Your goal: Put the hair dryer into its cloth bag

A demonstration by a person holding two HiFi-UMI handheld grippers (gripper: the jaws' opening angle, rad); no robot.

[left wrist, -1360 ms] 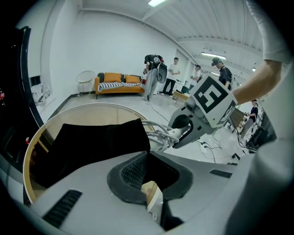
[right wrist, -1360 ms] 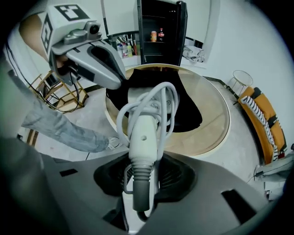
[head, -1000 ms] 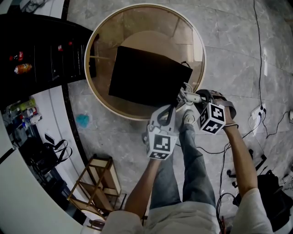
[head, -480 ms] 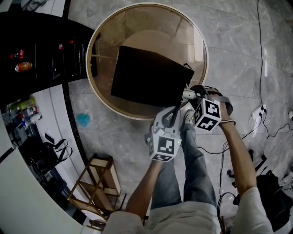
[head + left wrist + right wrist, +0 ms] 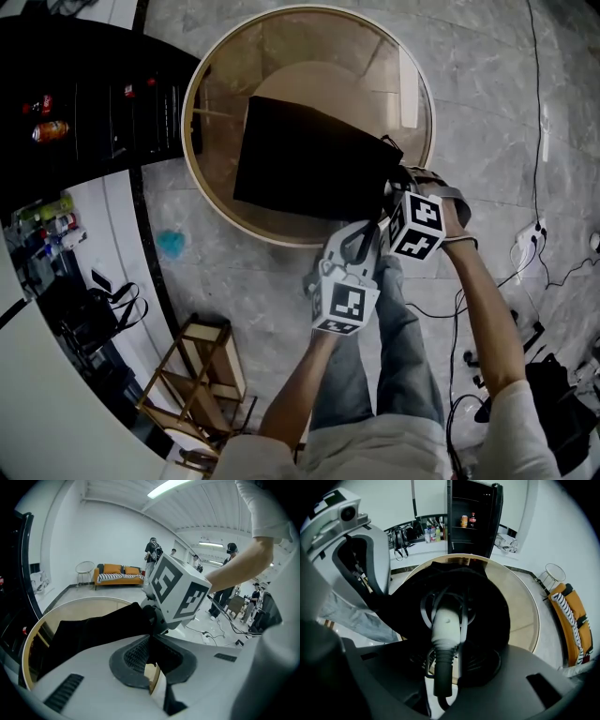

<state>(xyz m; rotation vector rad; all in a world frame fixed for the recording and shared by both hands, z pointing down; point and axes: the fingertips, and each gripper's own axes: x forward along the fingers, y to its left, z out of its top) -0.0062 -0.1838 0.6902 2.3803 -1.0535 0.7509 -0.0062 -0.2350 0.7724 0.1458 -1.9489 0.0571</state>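
The hair dryer point(image 5: 446, 623) hangs in the right gripper with its white handle end up and the rest of it sunk into the dark mouth of the bag. Largest in the scene is the round glass-topped table point(image 5: 309, 47) with a pale rim, standing on a grey stone floor. The black cloth bag point(image 5: 309, 159) lies flat across it, its open end reaching the near right edge of the table, where both tools meet. The left gripper point(image 5: 373, 223), slanted down toward that edge, has its jaws nearly together and pinches a fold of the bag's rim between its pads point(image 5: 136, 656), lifting the cloth off the table. The right gripper point(image 5: 389, 190) points steeply down just beside it; its jaws are clamped on the dryer's handle at the ribbed grey sleeve where the cable leaves. A thin loop of grey cord point(image 5: 462, 634) runs alongside the handle and down into the bag with it.
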